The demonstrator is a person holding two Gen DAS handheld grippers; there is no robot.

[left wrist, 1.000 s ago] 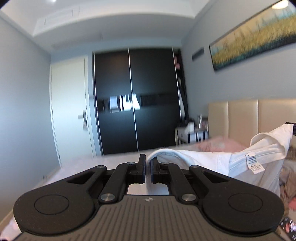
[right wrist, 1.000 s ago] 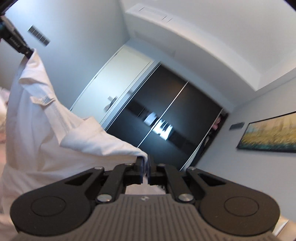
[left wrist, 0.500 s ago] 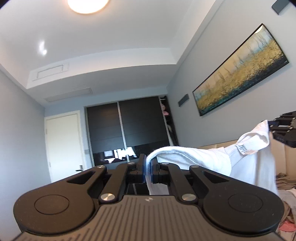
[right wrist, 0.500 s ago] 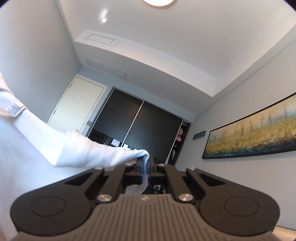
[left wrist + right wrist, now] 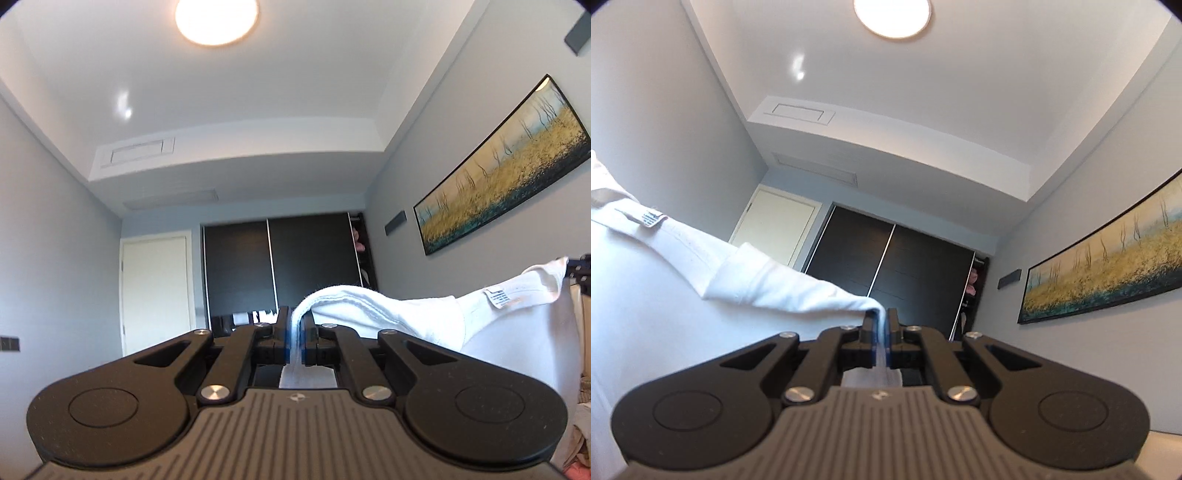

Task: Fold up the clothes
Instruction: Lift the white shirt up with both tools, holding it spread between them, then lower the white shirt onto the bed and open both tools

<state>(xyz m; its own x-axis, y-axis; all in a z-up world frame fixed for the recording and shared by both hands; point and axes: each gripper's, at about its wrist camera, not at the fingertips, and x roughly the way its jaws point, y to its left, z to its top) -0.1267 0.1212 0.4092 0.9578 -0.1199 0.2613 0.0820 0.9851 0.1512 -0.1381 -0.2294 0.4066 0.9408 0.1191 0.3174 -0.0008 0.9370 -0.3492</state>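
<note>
A white shirt (image 5: 424, 317) hangs in the air between my two grippers. My left gripper (image 5: 295, 325) is shut on one edge of it, the cloth looping up over the fingertips and stretching off to the right, where a small care label (image 5: 498, 297) shows. In the right wrist view the same white shirt (image 5: 701, 280) spreads to the left, label (image 5: 652, 217) near its top edge, and my right gripper (image 5: 881, 321) is shut on its corner. The other gripper's black tip (image 5: 581, 273) peeks in at the right edge of the left wrist view. Both point up toward the ceiling.
A dark sliding wardrobe (image 5: 295, 266) and a white door (image 5: 157, 291) stand at the far wall. A long yellow painting (image 5: 509, 184) hangs on the right wall. A round ceiling lamp (image 5: 892, 16) glows overhead. Other clothes (image 5: 581, 443) lie low at the right.
Both grippers have risen and tilted upward with the shirt held between them. The bed and headboard dropped out of view, and the ceiling lamp came in.
</note>
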